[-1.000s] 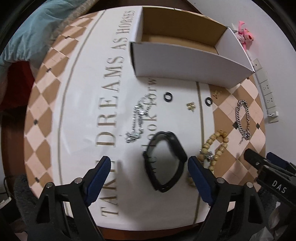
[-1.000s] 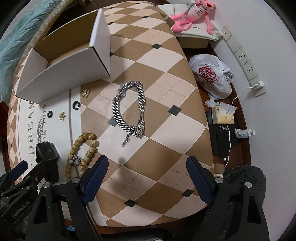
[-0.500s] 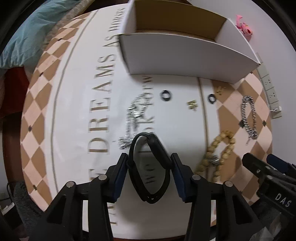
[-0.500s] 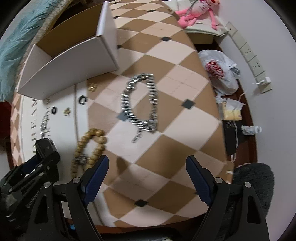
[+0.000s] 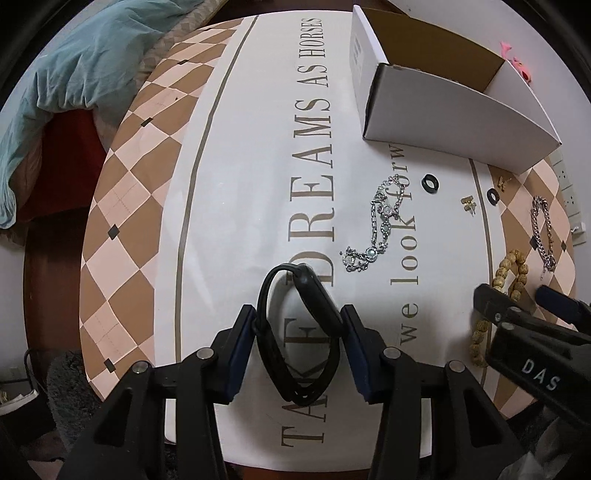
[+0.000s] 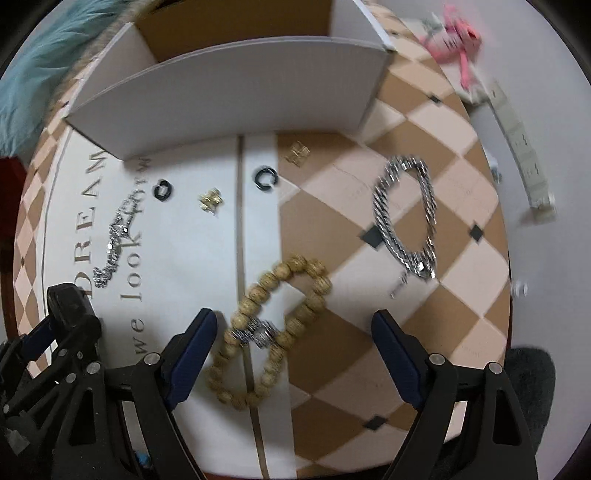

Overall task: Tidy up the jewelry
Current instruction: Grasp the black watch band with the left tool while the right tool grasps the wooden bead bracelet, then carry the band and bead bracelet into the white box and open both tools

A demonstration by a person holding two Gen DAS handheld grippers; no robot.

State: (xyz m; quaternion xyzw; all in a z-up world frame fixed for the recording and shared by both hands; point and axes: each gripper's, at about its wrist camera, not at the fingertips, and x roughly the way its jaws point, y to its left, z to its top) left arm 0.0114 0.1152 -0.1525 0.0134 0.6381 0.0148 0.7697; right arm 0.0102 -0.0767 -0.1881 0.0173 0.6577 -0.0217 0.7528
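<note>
My left gripper (image 5: 298,314) is shut on a black wristband (image 5: 317,299), its blue pads pressing both sides of the loop above the white printed cloth. A sparkly silver bracelet (image 5: 384,221) lies just beyond it. My right gripper (image 6: 293,317) stands open over a wooden bead bracelet (image 6: 273,280), which lies between its fingers, untouched. A heavy silver chain bracelet (image 6: 406,214) lies to the right of the beads. Two black rings (image 6: 265,178) and small gold earrings (image 6: 210,199) sit in front of the open white cardboard box (image 6: 229,92).
The round table wears a checked brown cloth (image 6: 369,369) with a white lettered centre. A blue blanket (image 5: 74,66) lies past the far left edge. A pink toy (image 6: 454,33) and a power strip (image 6: 517,140) lie on the floor at right.
My left gripper closed on the black wristband and carried it left across the cloth. My right gripper, still open, shifted left from beside the chain bracelet to over the wooden beads.
</note>
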